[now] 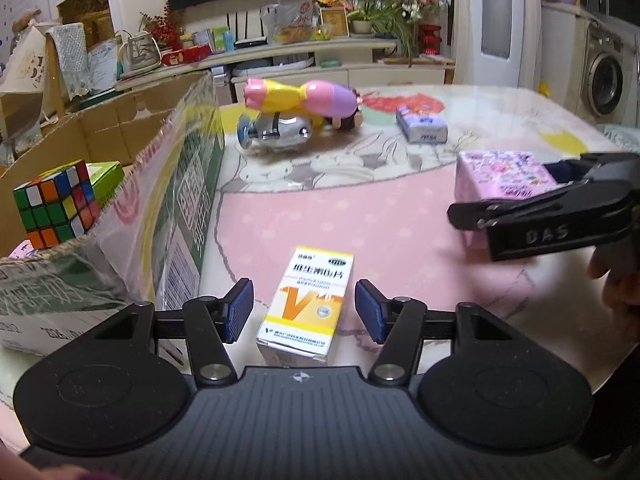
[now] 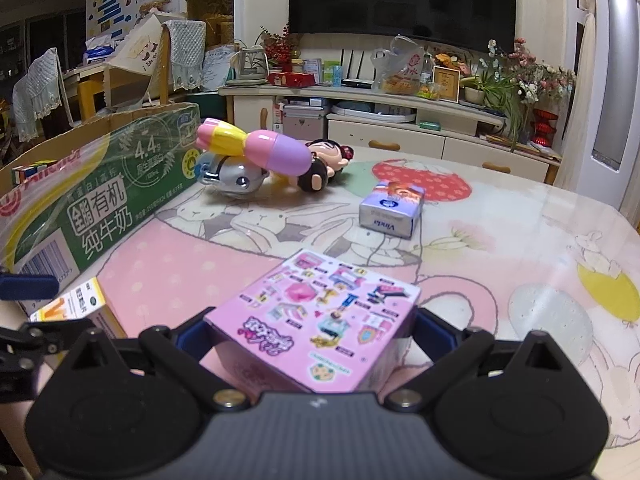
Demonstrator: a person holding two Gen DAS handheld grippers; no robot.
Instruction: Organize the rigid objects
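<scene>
A yellow and white vitamin box [image 1: 306, 300] lies on the pink tablecloth close beside the open carton [image 1: 172, 184]. My left gripper [image 1: 304, 310] is open and straddles this box, with a gap at each blue pad. A Rubik's cube [image 1: 56, 204] sits inside the carton. To the right, a pink sticker-covered box [image 2: 320, 316] rests on the table between the fingers of my right gripper [image 2: 312, 332]. Its jaws stand very wide and the pads lie against both sides of the box. The left wrist view shows that gripper [image 1: 504, 192] and the pink box [image 1: 500, 176] from the side.
A pink and yellow doll [image 1: 304, 100] lies over a silver toy [image 1: 276, 130] at the far side, with a tissue pack [image 1: 422, 126] to their right. A green box [image 1: 106, 174] lies in the carton behind the cube. A person's hand [image 1: 620, 280] holds the right gripper.
</scene>
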